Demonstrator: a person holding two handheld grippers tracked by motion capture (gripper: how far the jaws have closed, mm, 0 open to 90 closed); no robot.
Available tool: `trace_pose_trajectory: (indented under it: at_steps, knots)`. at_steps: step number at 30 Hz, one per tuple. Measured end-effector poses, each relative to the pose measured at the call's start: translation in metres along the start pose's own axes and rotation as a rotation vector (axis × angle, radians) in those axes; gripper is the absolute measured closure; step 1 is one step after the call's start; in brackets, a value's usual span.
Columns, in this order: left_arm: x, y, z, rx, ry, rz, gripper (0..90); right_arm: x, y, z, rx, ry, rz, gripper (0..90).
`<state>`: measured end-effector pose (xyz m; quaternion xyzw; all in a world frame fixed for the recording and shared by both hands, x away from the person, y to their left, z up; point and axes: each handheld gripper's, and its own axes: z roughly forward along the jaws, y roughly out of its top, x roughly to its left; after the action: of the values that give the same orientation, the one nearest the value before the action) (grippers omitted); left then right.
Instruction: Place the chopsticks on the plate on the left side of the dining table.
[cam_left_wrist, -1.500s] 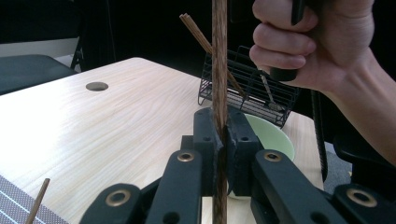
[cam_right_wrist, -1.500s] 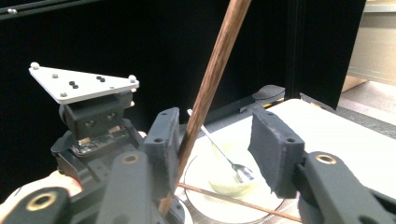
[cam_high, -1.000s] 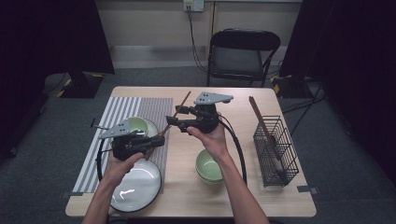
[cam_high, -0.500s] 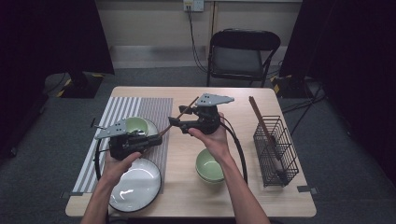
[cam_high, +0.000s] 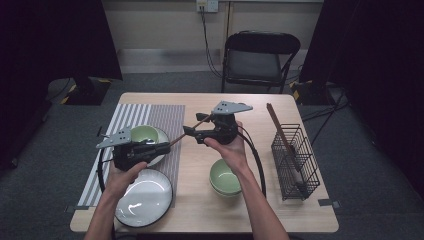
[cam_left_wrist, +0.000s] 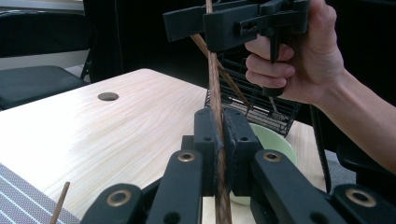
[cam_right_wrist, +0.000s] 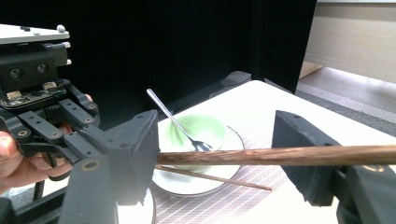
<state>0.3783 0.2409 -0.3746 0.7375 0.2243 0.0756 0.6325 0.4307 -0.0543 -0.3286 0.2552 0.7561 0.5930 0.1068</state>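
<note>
Two grippers are meeting over the middle of the table (cam_high: 260, 107) in the high view, sharing one wooden chopstick (cam_high: 186, 131) between them. In the left gripper view the left gripper (cam_left_wrist: 219, 144) is clamping the stick near one end, its jaws pressed together on the wood at lower centre of the frame. The right gripper (cam_right_wrist: 215, 158) is standing with its jaws wide apart in its own view, the chopstick running across the gap between them, so it is not gripping.

Judging by its look, the stick is light, stiff and fairly slick, liable to pivot or slide in a pinch; taking it squarely across the pads, away from the tapered tip, seems safest. A second chopstick (cam_right_wrist: 212, 177) is lying on the striped mat (cam_high: 130, 112) just beside the saucer (cam_right_wrist: 196, 184) carrying a green bowl (cam_right_wrist: 191, 133) and spoon (cam_right_wrist: 175, 122).
</note>
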Motion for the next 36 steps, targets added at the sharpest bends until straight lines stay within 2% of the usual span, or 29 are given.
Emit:
trace_pose_trajectory:
  at_steps: [11,14,19,20,32,35,36]
  knots:
    - [0.001,0.0,-0.002,-0.019,0.002,-0.008,85.0,-0.003,-0.001,-0.006,0.0,-0.027,-0.005,28.0]
    - [0.002,0.0,-0.002,0.004,0.007,-0.002,85.0,-0.004,-0.003,-0.006,-0.001,-0.025,0.004,27.5]
    - [0.001,-0.001,0.0,0.013,-0.001,0.002,85.0,-0.005,-0.001,-0.008,-0.026,-0.036,0.007,27.1]
    - [0.001,-0.002,0.0,0.0,-0.009,-0.001,85.0,-0.006,-0.001,-0.009,-0.026,-0.04,0.01,27.1]
    - [0.003,-0.002,-0.002,0.002,-0.008,-0.006,85.0,-0.012,-0.006,-0.011,-0.014,-0.056,0.022,22.4]
    - [0.006,-0.003,-0.004,-0.003,-0.004,-0.023,85.0,-0.015,-0.007,-0.014,-0.009,-0.068,0.025,21.3]
    - [0.007,-0.004,-0.005,-0.015,-0.016,-0.03,84.9,-0.016,-0.008,-0.015,-0.01,-0.068,0.026,21.0]
